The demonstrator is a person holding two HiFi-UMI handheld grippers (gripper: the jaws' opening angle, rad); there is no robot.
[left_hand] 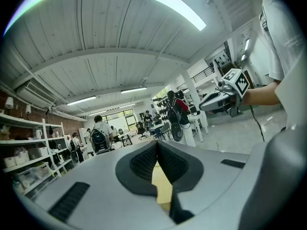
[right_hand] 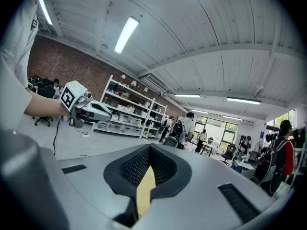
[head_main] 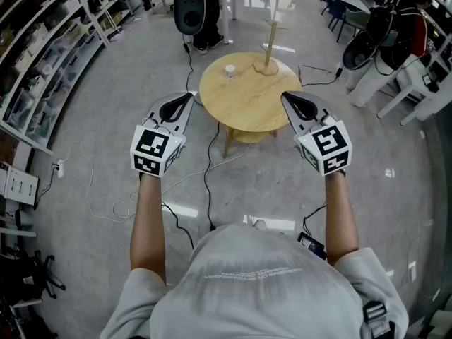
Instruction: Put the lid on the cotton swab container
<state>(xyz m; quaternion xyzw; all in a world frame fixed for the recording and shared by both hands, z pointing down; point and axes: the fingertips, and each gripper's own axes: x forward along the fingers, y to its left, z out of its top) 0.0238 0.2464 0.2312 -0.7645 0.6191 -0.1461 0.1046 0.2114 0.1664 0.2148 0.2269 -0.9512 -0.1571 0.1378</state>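
Observation:
A small white cotton swab container (head_main: 230,70) stands on the far left part of a round wooden table (head_main: 244,101). I cannot make out a separate lid. My left gripper (head_main: 188,97) is held in the air in front of the table's left edge, shut and empty. At the same height my right gripper (head_main: 285,97) is in front of the table's right edge, also shut and empty. In the left gripper view the jaws (left_hand: 156,145) meet with nothing between them, and the right gripper (left_hand: 225,97) shows beside them. The right gripper view shows its jaws (right_hand: 149,150) closed too.
A wooden stand with an upright pole (head_main: 267,63) sits on the table's far side. Cables (head_main: 208,182) run across the floor under and before the table. Shelving (head_main: 42,55) lines the left; a black fan (head_main: 189,13) stands behind; chairs and desks (head_main: 385,41) fill the right.

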